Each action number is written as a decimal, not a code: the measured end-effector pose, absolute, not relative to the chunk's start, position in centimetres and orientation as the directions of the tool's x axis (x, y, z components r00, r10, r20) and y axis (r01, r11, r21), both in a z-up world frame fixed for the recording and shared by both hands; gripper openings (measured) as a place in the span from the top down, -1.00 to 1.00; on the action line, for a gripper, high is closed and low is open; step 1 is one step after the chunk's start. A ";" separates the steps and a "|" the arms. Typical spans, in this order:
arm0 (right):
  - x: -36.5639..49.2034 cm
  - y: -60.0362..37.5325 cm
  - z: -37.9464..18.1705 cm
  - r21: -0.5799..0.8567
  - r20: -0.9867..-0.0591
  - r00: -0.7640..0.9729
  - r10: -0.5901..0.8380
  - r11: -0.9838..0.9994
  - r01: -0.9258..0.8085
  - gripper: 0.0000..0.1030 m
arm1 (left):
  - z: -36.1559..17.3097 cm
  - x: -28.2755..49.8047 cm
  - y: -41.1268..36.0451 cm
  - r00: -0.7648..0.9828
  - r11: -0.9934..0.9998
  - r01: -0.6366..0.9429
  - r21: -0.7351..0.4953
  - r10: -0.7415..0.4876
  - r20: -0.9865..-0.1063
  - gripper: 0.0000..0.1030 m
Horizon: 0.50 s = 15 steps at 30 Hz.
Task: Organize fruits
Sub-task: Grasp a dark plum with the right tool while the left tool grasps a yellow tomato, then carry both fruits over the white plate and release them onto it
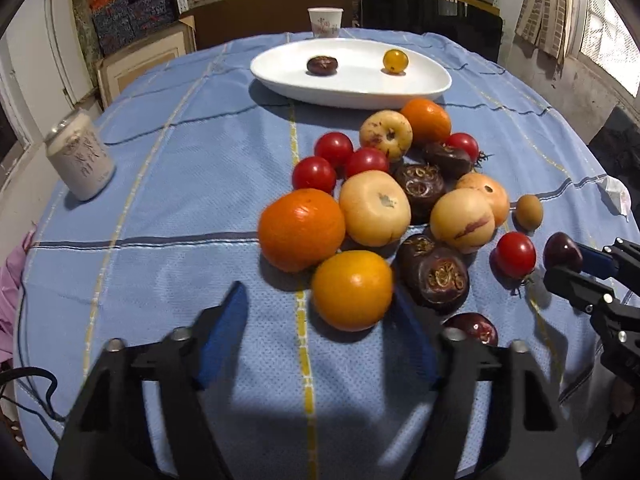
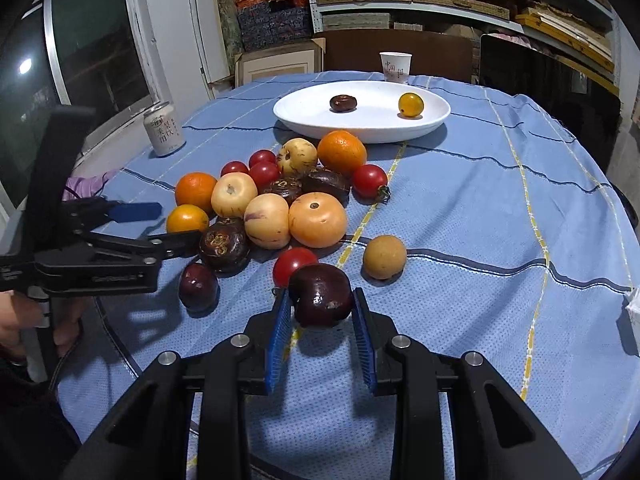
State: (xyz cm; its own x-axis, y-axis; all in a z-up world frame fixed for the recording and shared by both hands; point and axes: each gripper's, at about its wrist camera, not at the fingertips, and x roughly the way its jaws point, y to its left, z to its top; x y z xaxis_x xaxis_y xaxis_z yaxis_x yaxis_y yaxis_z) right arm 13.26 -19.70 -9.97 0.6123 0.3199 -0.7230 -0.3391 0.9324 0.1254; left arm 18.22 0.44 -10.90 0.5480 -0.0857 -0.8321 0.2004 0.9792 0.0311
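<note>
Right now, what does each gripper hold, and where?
The right gripper clamps a dark red plum by its two sides. The left gripper holds nothing.

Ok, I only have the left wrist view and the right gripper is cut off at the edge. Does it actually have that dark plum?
Observer: Yes, the right gripper has both blue pads pressed on the dark plum.
Operator: Is it off the cloth?
Observer: It looks lifted; its shadow falls on the tablecloth just beneath it.
Operator: And the other plum, half hidden behind my finger?
Observer: The second plum lies free on the cloth, next to a water chestnut.
</note>
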 end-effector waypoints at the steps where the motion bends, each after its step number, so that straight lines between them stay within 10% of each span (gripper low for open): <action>1: 13.2 -19.8 -9.9 0.131 -0.719 0.614 0.324 0.932 -0.338 0.39 | -11.0 18.3 0.4 0.549 0.979 0.202 0.027 -0.091 -0.831 0.02; 15: 13.2 -20.2 -9.8 0.154 -0.704 0.621 0.345 0.927 -0.341 0.39 | -10.8 17.3 0.7 0.562 0.977 0.213 0.002 -0.121 -0.818 0.28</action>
